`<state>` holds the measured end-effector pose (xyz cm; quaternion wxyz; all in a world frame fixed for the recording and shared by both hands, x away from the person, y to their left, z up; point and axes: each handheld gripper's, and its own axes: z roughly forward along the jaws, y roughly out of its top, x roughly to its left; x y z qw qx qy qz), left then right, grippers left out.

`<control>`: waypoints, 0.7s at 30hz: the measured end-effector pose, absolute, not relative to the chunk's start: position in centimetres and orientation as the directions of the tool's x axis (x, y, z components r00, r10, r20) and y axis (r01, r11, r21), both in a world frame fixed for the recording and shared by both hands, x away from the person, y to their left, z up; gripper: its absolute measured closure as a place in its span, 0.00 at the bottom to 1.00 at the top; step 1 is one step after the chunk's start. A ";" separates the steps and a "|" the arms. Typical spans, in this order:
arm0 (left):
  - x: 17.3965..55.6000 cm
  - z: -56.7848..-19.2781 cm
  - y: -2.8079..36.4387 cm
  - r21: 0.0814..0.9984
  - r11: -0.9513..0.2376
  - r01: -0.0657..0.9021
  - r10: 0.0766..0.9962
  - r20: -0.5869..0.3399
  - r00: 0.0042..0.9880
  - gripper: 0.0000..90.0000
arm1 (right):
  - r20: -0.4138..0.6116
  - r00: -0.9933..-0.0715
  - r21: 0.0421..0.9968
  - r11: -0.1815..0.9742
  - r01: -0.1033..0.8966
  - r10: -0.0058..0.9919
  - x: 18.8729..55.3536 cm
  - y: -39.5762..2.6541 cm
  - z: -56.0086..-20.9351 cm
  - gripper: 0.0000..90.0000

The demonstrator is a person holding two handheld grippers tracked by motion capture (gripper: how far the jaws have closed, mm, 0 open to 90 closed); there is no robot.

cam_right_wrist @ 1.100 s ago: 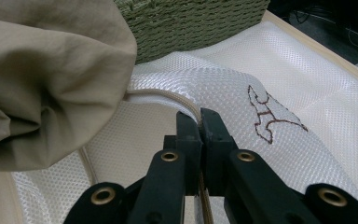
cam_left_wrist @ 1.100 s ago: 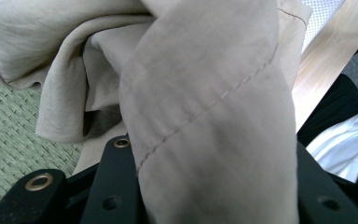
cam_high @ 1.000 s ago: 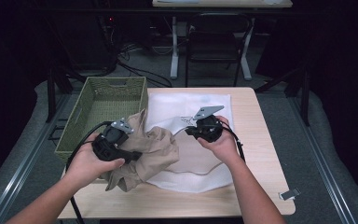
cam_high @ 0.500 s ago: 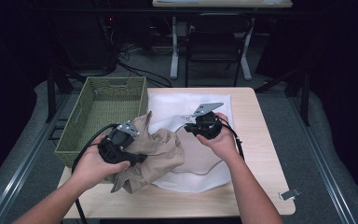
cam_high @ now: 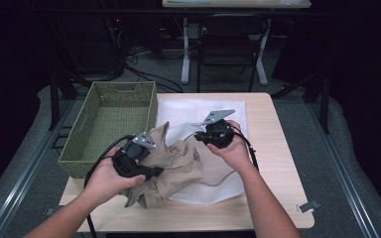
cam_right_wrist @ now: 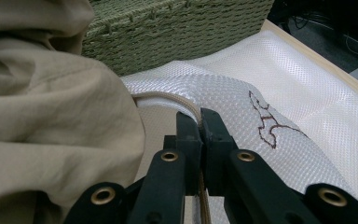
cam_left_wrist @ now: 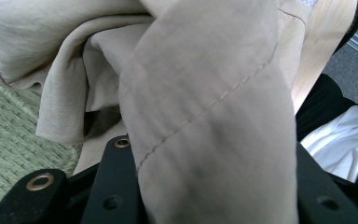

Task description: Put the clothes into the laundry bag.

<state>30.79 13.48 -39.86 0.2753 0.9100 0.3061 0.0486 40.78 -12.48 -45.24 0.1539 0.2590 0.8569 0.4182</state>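
On the surface (cam_high: pixel 278 163), the basket (cam_high: pixel 110 124) sits at ten o'clock of the white cloth (cam_high: pixel 198 111). My left tool (cam_high: pixel 140 148) pinches a thick fold of the tan garment (cam_high: pixel 178 166), bunched at the cloth's seven o'clock. My right tool (cam_right_wrist: pixel 200 123) is pressed together on the cloth's piped hem (cam_right_wrist: pixel 168 98). I'd keep that hem pinned and lift the garment straight toward the basket.

Light falls from above onto the pale wooden table (cam_high: pixel 273 148), while the room around it sinks into near black. The high view is soft and grainy. Up close, the crumpled beige cloth garment (cam_left_wrist: pixel 205 116) blurs (too near to focus); shadows stay gentle, without glare.
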 end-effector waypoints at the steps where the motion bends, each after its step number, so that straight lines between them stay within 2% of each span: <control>1: 30.8 -40.0 13.4 0.531 -0.661 0.531 0.584 -0.081 0.808 0.69 | -0.048 -0.819 0.797 0.516 0.313 0.572 40.8 -12.5 -45.2 0.98; 21: 31.1 -42.0 12.1 0.532 -0.659 0.532 0.568 -0.112 0.815 0.69 | -0.055 -0.818 0.796 0.520 0.310 0.572 40.5 -12.4 -45.3 0.98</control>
